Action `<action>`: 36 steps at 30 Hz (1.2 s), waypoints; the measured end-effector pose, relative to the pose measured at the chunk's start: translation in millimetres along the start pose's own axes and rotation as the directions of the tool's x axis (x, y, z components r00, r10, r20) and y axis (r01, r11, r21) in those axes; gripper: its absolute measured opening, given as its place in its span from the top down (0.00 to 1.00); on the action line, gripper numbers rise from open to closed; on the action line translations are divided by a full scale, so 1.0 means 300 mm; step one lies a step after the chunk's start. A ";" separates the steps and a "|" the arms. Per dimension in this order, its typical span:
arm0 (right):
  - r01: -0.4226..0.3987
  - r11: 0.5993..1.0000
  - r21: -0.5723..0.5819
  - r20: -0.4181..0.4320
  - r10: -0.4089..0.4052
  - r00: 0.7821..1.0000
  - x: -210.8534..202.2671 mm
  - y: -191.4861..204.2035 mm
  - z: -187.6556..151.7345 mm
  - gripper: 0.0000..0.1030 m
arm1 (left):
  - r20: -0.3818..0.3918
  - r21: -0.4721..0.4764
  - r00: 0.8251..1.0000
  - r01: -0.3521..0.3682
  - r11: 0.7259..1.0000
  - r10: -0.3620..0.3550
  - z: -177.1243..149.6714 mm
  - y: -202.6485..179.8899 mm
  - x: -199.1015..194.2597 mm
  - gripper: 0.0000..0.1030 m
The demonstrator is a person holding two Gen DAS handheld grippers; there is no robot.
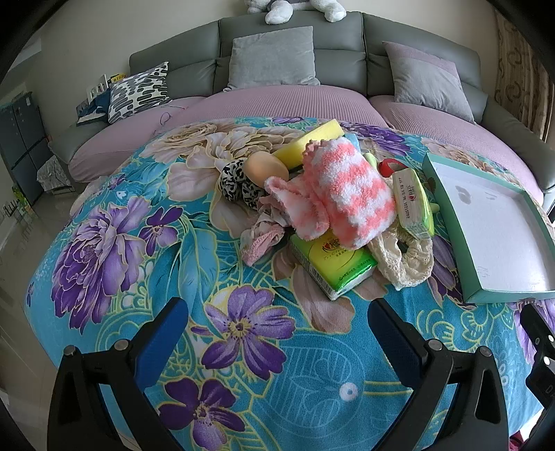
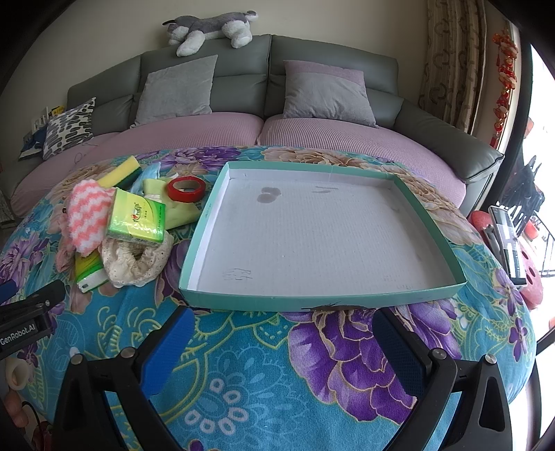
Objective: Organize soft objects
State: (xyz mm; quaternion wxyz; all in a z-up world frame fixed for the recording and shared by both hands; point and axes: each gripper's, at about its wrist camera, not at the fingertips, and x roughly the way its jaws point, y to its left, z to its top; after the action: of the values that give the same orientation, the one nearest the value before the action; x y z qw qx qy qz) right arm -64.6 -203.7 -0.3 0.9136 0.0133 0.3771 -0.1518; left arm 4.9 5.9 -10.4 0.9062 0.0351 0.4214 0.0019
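A heap of soft things lies on the flowered blanket [image 1: 242, 364]: pink-and-white fuzzy socks [image 1: 343, 194] [image 2: 85, 215], a yellow sponge [image 1: 312, 138] [image 2: 121, 171], a leopard scrunchie [image 1: 236, 185], a cream lace piece [image 1: 406, 260] [image 2: 135, 260] and green tissue packs [image 1: 333, 267] [image 2: 138, 217]. A teal shallow box [image 2: 322, 298] [image 1: 447, 194] with a white floor stands right of the heap, nothing in it. My left gripper [image 1: 277, 333] is open, short of the heap. My right gripper [image 2: 282, 343] is open just before the box's near wall.
A red tape roll [image 2: 185, 189] and a beige oval object [image 1: 265, 166] sit in the heap. Behind the blanket stands a grey sofa [image 2: 242, 69] with cushions and a plush dog [image 2: 211, 29]. A remote [image 2: 510, 243] lies off the right edge.
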 end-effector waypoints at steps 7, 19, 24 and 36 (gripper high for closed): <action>-0.004 1.000 0.001 0.002 0.004 1.000 0.000 0.000 0.000 0.00 | 0.005 -0.006 1.000 -0.013 1.000 0.013 0.004 0.003 -0.006 0.00; -0.089 0.995 0.050 0.088 0.084 0.993 -0.073 -0.067 0.151 0.00 | 0.032 -0.029 0.999 0.001 1.000 0.000 0.250 0.064 -0.095 0.00; -0.139 0.990 0.028 0.173 0.132 0.976 -0.122 -0.060 0.290 0.00 | 0.074 -0.098 0.997 -0.010 0.995 0.017 0.385 0.097 -0.118 0.00; -0.282 0.959 -0.015 0.171 0.281 0.944 -0.050 0.069 0.408 0.00 | 0.046 -0.259 0.999 0.012 0.966 0.000 0.415 0.170 -0.052 0.00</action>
State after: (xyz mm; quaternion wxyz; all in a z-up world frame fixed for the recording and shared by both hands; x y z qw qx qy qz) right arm 15.2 -197.1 95.8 0.9548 0.0582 0.2908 -0.0221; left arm 91.2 48.6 84.9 0.9123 -0.0851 0.3970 0.0536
